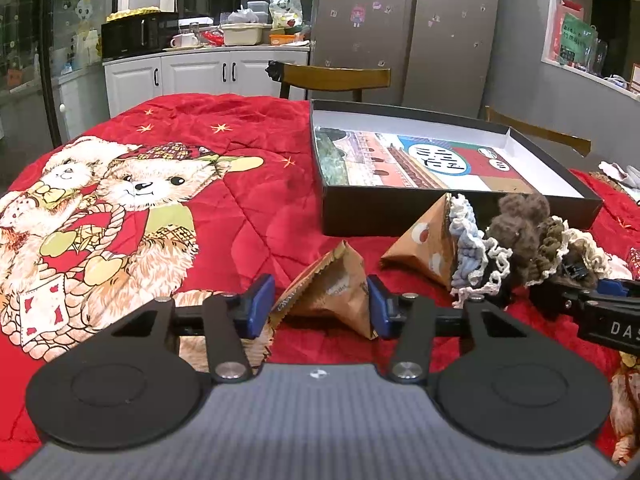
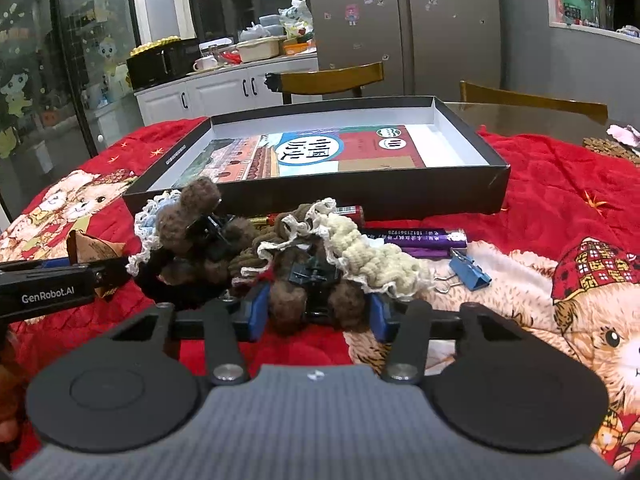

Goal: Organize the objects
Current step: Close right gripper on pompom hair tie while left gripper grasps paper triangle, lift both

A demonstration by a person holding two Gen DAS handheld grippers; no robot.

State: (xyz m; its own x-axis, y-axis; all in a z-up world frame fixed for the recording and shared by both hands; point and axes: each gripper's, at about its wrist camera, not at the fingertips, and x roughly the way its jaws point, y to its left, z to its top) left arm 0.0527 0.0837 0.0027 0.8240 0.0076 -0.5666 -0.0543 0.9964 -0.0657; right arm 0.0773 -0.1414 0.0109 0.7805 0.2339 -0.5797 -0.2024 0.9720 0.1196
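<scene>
Brown pyramid-shaped paper packet (image 1: 326, 292) sits between my left hand-held gripper (image 1: 320, 306) pads, unpinched; squeeze gently, then lift toward the shallow black cardboard box (image 1: 440, 204); my right hand-held gripper (image 2: 316, 312) clamps the brown crocheted hair clip (image 2: 316, 280).

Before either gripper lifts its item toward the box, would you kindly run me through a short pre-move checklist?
1. Left gripper straddles the brown paper packet: ok.
2. Left pads touching the packet: cannot tell.
3. Right gripper straddles the crocheted hair clip: ok.
4. Clip free of the neighbouring crocheted clip: cannot tell.
5. Black box open, with bare room beside the book: ok.
</scene>
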